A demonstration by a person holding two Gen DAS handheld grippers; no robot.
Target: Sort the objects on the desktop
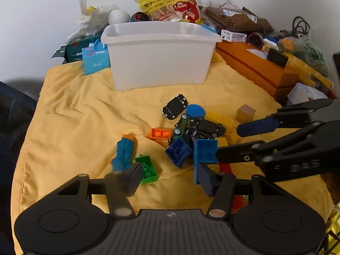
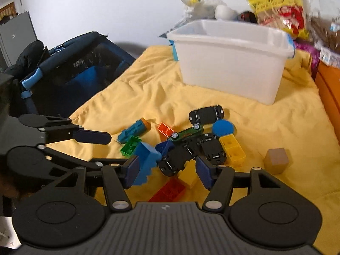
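A pile of toys lies on the yellow cloth (image 1: 85, 114): black toy cars (image 1: 175, 106), a green car (image 1: 180, 125), blue bricks (image 1: 205, 152), a green brick (image 1: 147, 169), an orange brick (image 1: 160, 133), yellow bricks (image 2: 232, 149), a red brick (image 2: 167, 191), a blue disc (image 2: 222, 128), a blue toy (image 1: 124, 154) and a wooden cube (image 1: 246, 113). The white bin (image 1: 159, 55) stands behind them. My left gripper (image 1: 170, 179) is open, low in front of the pile. My right gripper (image 2: 167, 170) is open, its fingers either side of a black car (image 2: 176, 159) and a yellow brick (image 2: 188, 175).
Clutter lines the far and right edges: an orange box (image 1: 255, 68), a blue tissue box (image 1: 95, 58), a yellow snack bag (image 1: 174, 2) and plastic bags (image 1: 89, 19). A dark blue fabric bag (image 2: 74, 70) stands off the left edge.
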